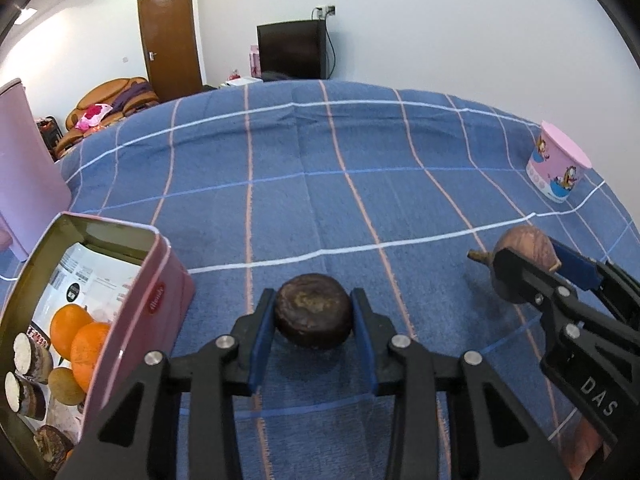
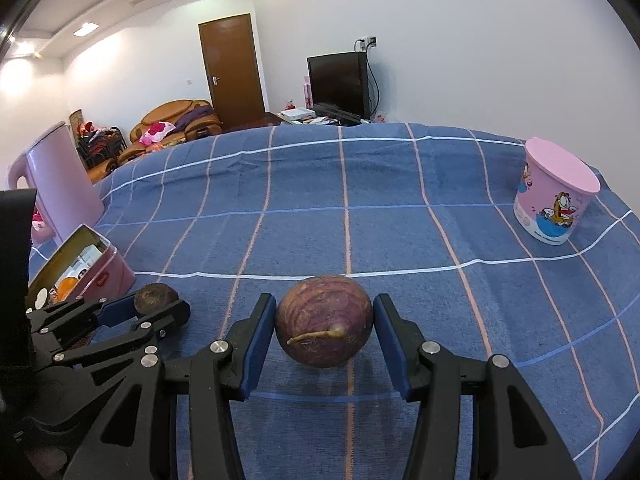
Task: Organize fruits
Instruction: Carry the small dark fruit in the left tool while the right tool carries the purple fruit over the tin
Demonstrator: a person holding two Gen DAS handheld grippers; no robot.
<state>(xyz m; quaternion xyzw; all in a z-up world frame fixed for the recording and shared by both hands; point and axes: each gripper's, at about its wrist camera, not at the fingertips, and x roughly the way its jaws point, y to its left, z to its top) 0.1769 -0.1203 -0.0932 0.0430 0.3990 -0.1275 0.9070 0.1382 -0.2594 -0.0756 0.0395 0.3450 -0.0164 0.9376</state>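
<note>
My left gripper (image 1: 313,312) is shut on a dark brown wrinkled passion fruit (image 1: 313,311), just above the blue checked cloth. It also shows in the right wrist view (image 2: 155,298). My right gripper (image 2: 324,326) is shut on a purple round fruit with a dry stem (image 2: 325,320), close over the cloth; it shows in the left wrist view (image 1: 526,254) too. An open pink tin (image 1: 120,312) stands left of the left gripper, holding oranges (image 1: 82,334), a brown fruit and cut dark pieces.
A pink lidded cartoon cup (image 2: 554,192) stands at the right edge of the cloth. A tall pink jug (image 2: 60,184) stands at the far left behind the tin (image 2: 102,268). The blue cloth (image 2: 360,208) stretches ahead; a door, sofa and TV lie beyond.
</note>
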